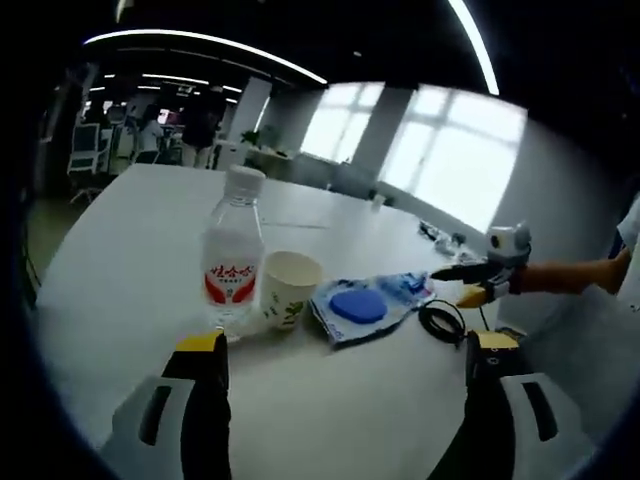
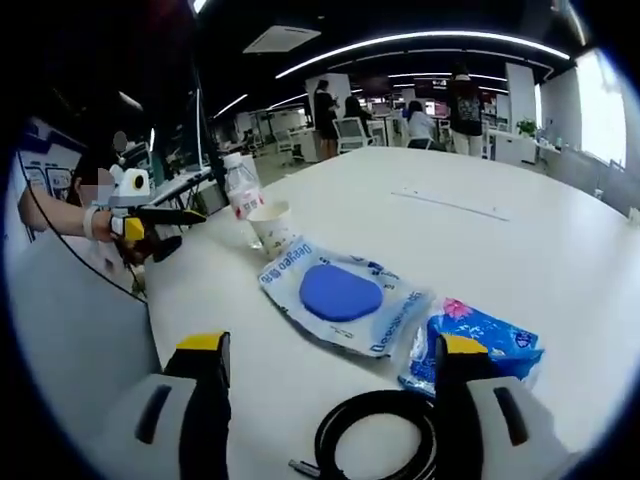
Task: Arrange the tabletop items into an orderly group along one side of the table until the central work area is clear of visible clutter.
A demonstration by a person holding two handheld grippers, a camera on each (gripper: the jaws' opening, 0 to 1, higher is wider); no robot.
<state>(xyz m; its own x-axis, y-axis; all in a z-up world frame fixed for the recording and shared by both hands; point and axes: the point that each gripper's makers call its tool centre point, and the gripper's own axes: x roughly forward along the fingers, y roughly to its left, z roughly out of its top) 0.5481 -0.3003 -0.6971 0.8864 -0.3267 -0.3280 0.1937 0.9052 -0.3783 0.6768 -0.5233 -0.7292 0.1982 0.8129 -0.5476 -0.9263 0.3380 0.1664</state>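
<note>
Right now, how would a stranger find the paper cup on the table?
On the white table a row of items lies along one side. The paper cup stands upright between the water bottle and a clear packet with a blue oval. It alone is cream, open-topped, with a small green print.

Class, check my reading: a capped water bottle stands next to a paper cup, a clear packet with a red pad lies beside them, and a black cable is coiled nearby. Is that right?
Not quite: the pad in the clear packet is blue, not red, as the right gripper view shows. The rest holds: the capped water bottle stands next to the paper cup, and the black cable is coiled nearby.
</note>
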